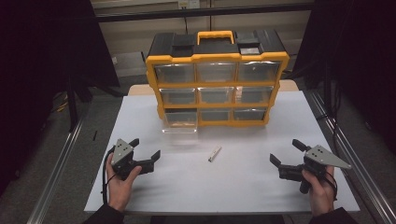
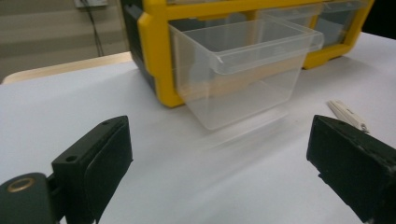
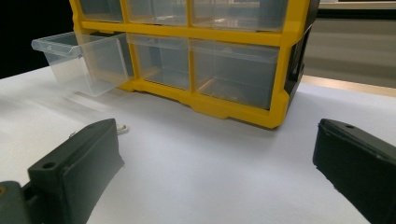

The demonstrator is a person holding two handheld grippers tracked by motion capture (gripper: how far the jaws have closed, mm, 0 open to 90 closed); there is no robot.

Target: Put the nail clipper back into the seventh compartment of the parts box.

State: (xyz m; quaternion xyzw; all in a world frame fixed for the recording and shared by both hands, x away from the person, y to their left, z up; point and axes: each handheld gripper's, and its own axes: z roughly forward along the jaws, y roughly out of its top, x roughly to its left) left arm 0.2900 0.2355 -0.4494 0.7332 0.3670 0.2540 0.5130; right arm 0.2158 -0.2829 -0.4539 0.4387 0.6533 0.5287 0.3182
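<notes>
While both grippers hang wide open and empty above the white table (image 1: 243, 186), the work looks to be at its start: a small pale stick (image 1: 215, 153) lies between them, waiting to be picked up. It sits ahead of the left gripper (image 1: 145, 150), just beyond its right finger (image 2: 355, 163), and off past the left finger (image 3: 79, 158) of the right gripper (image 1: 286, 153). The pulled-out clear drawer (image 2: 243, 70) of the yellow organizer (image 1: 217, 58) stands farther ahead. Next, I judge, one gripper must straddle the stick.
</notes>
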